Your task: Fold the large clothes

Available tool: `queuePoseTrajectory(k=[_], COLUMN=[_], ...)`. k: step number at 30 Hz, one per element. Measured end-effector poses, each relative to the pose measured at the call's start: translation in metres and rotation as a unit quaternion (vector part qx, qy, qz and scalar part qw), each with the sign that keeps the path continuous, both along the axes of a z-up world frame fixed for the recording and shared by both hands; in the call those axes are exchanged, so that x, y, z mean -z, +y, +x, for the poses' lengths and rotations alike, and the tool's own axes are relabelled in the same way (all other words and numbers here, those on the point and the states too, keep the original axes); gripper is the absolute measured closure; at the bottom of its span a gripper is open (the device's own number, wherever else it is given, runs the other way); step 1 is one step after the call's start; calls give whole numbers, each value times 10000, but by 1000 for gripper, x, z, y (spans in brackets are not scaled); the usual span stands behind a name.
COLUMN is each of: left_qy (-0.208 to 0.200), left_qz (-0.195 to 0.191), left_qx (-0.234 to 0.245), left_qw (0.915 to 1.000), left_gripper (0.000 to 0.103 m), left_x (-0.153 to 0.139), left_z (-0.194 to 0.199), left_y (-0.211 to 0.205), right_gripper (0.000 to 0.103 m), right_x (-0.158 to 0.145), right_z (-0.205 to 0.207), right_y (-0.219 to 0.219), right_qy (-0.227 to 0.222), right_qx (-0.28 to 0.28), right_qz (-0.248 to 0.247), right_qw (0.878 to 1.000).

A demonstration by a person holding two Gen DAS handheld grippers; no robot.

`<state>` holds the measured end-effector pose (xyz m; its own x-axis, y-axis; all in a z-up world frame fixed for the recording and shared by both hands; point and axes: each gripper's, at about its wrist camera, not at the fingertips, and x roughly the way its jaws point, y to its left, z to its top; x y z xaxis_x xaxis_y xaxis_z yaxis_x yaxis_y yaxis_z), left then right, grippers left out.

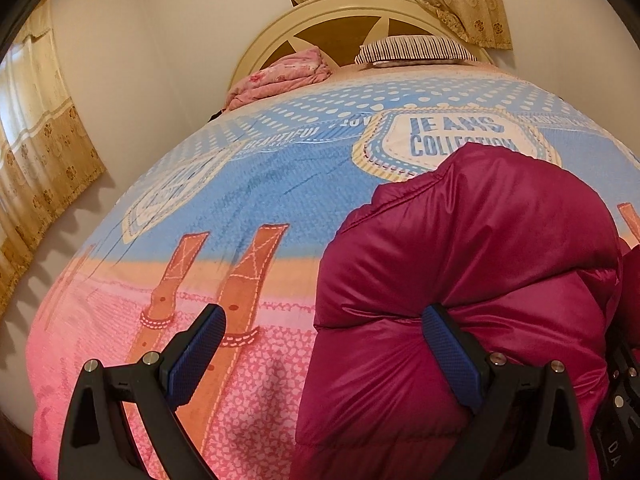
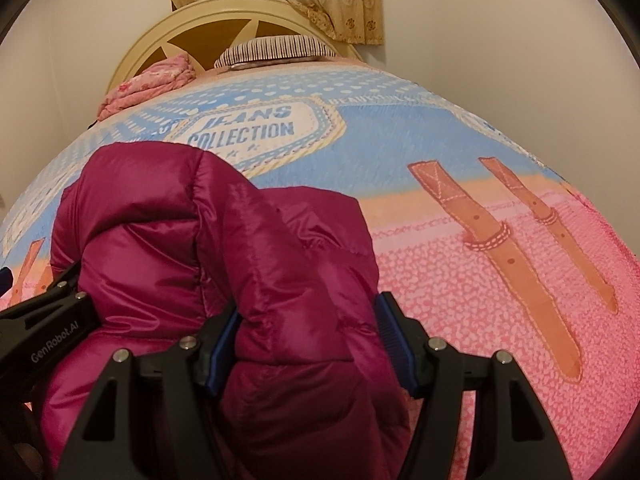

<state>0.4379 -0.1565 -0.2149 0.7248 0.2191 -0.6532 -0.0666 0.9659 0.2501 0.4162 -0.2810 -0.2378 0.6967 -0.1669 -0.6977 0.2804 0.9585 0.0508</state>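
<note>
so the magenta puffer jacket (image 2: 224, 248) is bunched up on the near end of the bed, sitting on the jeans-print bedspread (image 1: 240, 208). my right gripper (image 2: 308, 344) has its jaws partway closed around a fat roll of the jacket, both pads pressed into the fabric, so i'd call that a real hold. my left gripper (image 1: 324, 344) is a different story: jaws spread wide, the right-hand pad touching the jacket's bulge, the left-hand pad over bare bedspread, nothing pinched between them. my read is we're mid-fold, with one side gathered and the other not yet grabbed. next move probably wants the left jaws slid further onto the puffy edge and closed, then both lifted together so the thing folds instead of sliding, since that shiny shell looks slippery. room-wise there's loads of open bedspread ahead of both jaws and off to the outer sides. the striped pillow (image 2: 276, 50) and pink folded blanket (image 1: 280, 76) are well away by the headboard (image 2: 224, 20).
</note>
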Motion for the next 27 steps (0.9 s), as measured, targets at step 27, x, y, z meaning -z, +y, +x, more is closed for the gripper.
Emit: queuePoseTrajectory(k=[27], left_qy=[295], left_qz=[-105], left_qx=[23], left_qw=[9995], left_gripper=[3], left_x=[12], left_z=[10], left_y=[1], right_gripper=[35], right_x=[11], right_z=[11], right_y=[-1], right_qy=[319], right_qx=[-40], right_qz=[47], right_qw=[9995])
